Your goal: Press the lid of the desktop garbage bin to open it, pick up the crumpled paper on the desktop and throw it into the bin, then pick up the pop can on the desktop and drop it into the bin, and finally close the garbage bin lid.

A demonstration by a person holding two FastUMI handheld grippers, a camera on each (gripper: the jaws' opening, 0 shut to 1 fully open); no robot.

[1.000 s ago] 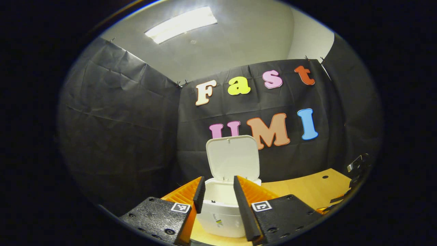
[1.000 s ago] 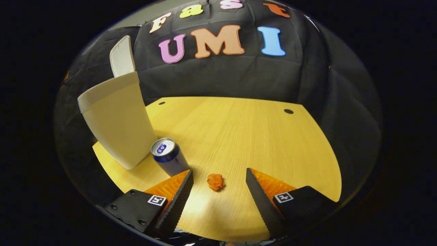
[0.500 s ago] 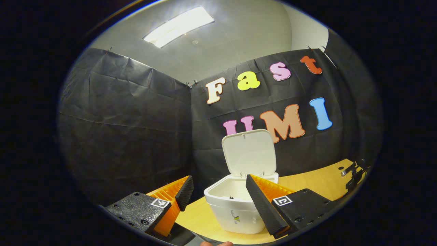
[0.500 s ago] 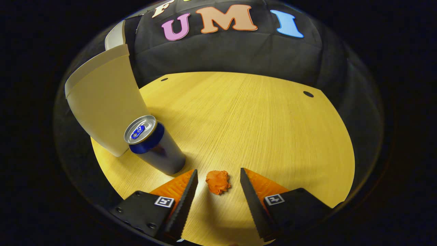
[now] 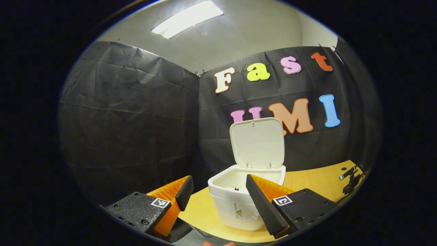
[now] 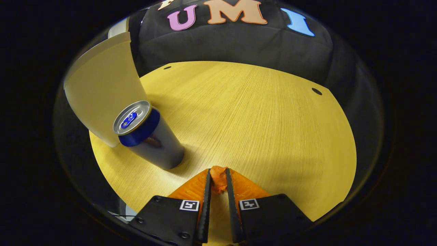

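In the right gripper view the right gripper [image 6: 217,177] sits low over the wooden worktop [image 6: 259,116] with its jaws drawn narrow, one finger on each side of the crumpled paper [image 6: 218,177], an orange wad pinched between the fingertips and lying on or just above the wood; whether it has left the surface cannot be told. Just to the left of the paper stands the pop can [image 6: 146,135], upright, silver-topped with a blue band under the rim and a blue tab, its base on the worktop. The can is right beside the white garbage bin [image 6: 100,89], which rises behind it at the left edge of the worktop, with a sliver of its raised lid above the rim. In the left gripper view the left gripper [image 5: 215,189] hangs near the front edge of the worktop [image 5: 314,179] with its jaws wide apart and nothing between them. Beyond its fingers the garbage bin [image 5: 239,208] stands on the wood with its lid [image 5: 257,142] swung up and standing almost vertical at the back, the white inside of the bin showing below it
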